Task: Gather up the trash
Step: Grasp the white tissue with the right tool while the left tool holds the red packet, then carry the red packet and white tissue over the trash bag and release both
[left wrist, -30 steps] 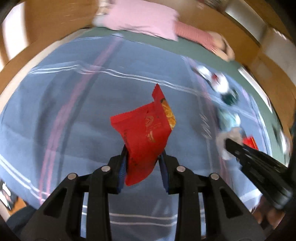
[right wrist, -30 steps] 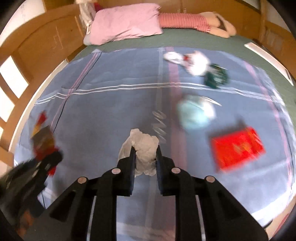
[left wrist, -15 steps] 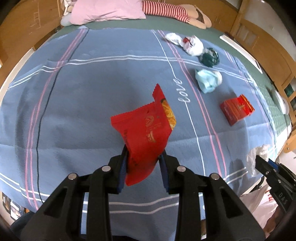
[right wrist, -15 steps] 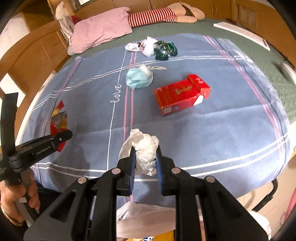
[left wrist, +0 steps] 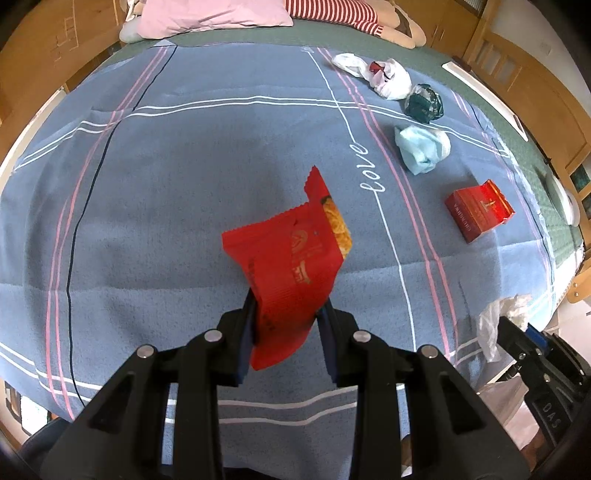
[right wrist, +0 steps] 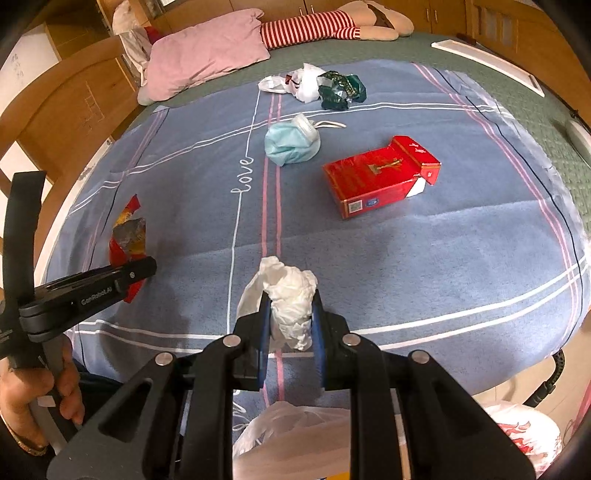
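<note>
My left gripper (left wrist: 286, 314) is shut on a red snack wrapper (left wrist: 291, 266) and holds it above the blue blanket (left wrist: 166, 184). My right gripper (right wrist: 290, 314) is shut on a crumpled white tissue (right wrist: 290, 295) over the bed's near edge. On the blanket lie a red carton (right wrist: 380, 177), a blue face mask (right wrist: 291, 142), a dark green foil wad (right wrist: 340, 90) and a white plastic bag (right wrist: 295, 83). The left gripper with the wrapper (right wrist: 127, 236) shows at left in the right wrist view.
A white plastic trash bag (right wrist: 295, 424) hangs below the bed edge under the right gripper. A pink pillow (right wrist: 207, 55) and a striped stuffed toy (right wrist: 325, 26) lie at the far end. Wooden bed frame (right wrist: 70, 107) surrounds the mattress.
Both grippers have pulled back toward the near edge of the bed, still holding the wrapper and tissue. The trash bag has come into view under the right gripper.
</note>
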Tool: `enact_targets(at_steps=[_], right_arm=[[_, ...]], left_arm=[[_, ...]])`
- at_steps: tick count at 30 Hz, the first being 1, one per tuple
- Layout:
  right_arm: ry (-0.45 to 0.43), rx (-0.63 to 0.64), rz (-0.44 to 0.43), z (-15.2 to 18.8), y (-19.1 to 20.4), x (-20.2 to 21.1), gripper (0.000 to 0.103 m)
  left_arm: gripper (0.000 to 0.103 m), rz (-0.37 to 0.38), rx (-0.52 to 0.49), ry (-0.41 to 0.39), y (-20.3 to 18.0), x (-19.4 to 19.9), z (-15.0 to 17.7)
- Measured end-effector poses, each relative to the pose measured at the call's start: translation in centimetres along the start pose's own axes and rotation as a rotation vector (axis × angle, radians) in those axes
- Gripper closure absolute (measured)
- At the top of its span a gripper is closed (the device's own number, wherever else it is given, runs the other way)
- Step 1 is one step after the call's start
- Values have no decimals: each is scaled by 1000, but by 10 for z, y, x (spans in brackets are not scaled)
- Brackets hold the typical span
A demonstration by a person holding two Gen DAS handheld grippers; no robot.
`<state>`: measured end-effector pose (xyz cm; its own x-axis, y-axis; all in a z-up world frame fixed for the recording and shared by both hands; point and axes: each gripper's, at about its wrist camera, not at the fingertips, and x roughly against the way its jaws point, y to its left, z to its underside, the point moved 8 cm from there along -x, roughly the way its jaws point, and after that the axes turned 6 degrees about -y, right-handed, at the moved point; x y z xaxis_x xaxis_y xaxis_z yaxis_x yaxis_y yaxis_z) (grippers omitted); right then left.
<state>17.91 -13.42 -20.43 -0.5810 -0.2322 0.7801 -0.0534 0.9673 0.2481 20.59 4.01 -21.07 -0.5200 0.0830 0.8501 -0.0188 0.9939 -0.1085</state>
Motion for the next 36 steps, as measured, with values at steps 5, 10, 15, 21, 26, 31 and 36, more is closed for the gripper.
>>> enact_targets(at_steps=[5, 10, 15, 21, 26, 31, 36], right_arm=[[-43, -1, -7, -7, 4, 15, 82], [-132, 29, -21, -18, 4, 60, 82], [-177, 37, -58, -9, -9, 111, 82], [-91, 95, -42, 49, -30, 147, 82], [32, 138, 24, 99, -50, 139, 55], [-46, -29, 1, 87, -75, 154, 32], [-147, -164, -31, 64, -96, 171, 32]], left_arm=[[73, 82, 39, -72, -1, 18, -8], [73, 230, 61, -193, -14, 54, -9], [73, 382, 1, -266, -45, 86, 5], [73, 446, -88, -250, -77, 100, 29], [73, 460, -119, -217, -88, 98, 41], [73, 463, -147, -206, -93, 95, 46], [73, 492, -146, -200, -111, 109, 62]])
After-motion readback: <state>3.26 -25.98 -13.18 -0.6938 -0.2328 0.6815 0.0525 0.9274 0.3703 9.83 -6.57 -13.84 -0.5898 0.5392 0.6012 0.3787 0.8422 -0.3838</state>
